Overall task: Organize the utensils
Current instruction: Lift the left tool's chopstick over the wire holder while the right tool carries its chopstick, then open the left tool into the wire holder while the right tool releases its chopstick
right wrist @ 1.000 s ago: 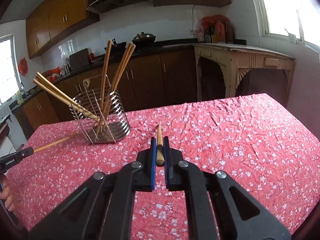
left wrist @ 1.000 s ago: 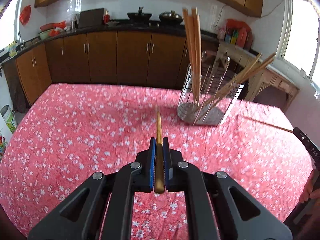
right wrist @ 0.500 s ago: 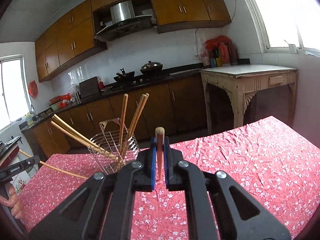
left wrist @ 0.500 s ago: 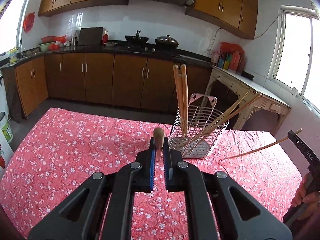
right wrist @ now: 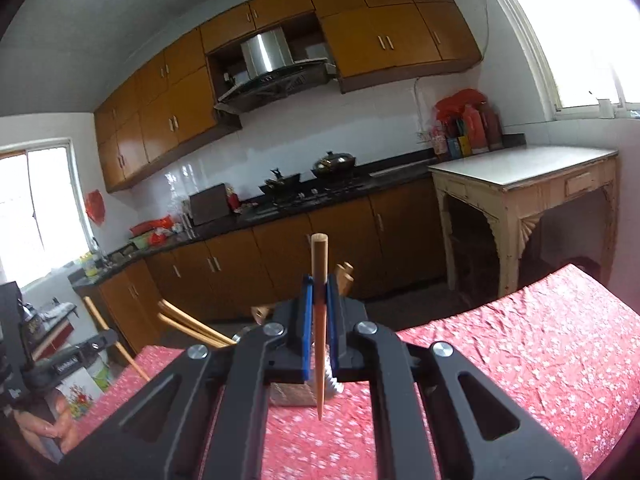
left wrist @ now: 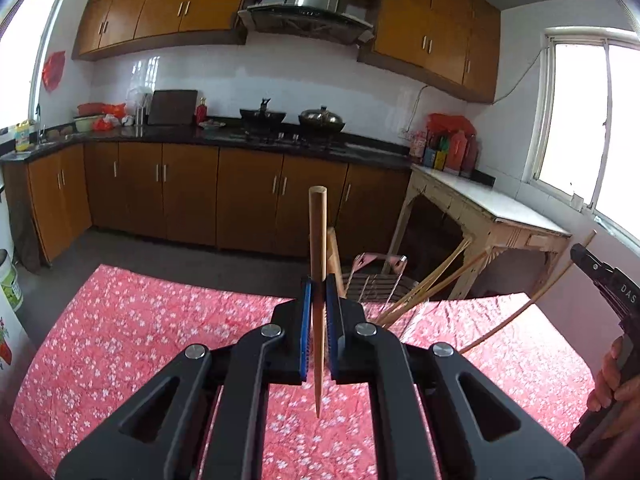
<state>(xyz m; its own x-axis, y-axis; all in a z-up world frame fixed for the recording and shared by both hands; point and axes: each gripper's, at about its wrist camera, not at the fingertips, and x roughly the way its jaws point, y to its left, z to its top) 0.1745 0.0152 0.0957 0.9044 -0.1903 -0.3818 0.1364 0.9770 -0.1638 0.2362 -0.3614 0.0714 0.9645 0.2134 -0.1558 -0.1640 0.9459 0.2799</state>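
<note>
A: What's changed vs a sec ago?

B: Both grippers are up off the table (left wrist: 132,320) now. Left gripper (left wrist: 318,312) is clamped on a chopstick (left wrist: 317,240), which was lying flat along the jaws and now stands upright between the blue pads, blunt end above them, tip hanging below. Right gripper (right wrist: 318,316) is the same: jaws tight on its own chopstick (right wrist: 319,276), also swung to vertical.

A: Meaning for the task?

B: Pickup's done on both sides, I'd say; the drop into the wire holder (left wrist: 376,284) is what's left. Tips point down, which suits going in from above.

A: Where's the holder?

B: Left view: just right of the jaws and behind them, partly hidden. Several chopsticks (left wrist: 436,276) already lean out of it to the right. Right view: it sits behind and below the jaws; prob. the grey base (right wrist: 296,394) under the pads, but it's blurred.

A: Room to move?

B: Open air above the jaws, bare cloth to the left. Tight spot: the leaning sticks right of the left jaws, and the far table edge just beyond the holder.
</note>
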